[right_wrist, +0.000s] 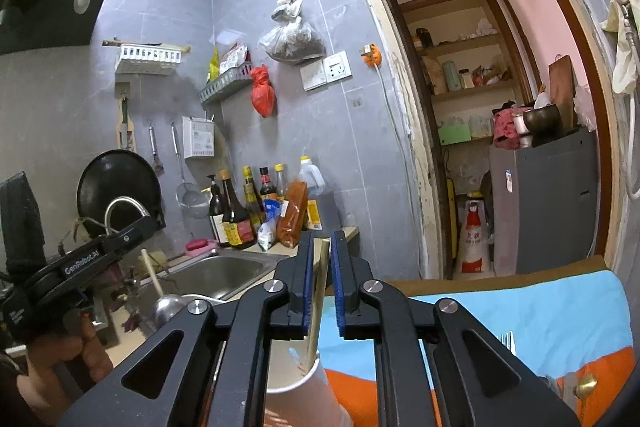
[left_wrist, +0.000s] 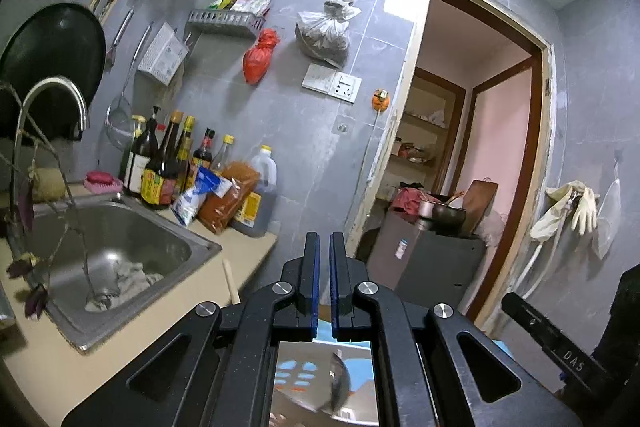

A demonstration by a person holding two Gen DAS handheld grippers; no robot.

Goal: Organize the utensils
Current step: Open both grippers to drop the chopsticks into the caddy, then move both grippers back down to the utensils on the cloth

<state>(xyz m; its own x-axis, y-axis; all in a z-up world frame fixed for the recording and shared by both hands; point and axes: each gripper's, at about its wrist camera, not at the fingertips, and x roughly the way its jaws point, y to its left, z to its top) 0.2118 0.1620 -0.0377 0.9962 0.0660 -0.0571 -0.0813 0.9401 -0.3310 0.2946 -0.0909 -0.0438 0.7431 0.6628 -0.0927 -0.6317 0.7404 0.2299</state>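
Jaws of right gripper slack round one chopstick in one cup; left gripper closed.

chopstick in cup | sink left | fork right, probably on cloth

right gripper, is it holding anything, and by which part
Nothing gripped: a chopstick stands between the right gripper fingers at its upper end, bottom in a paper cup, with a gap on one side.
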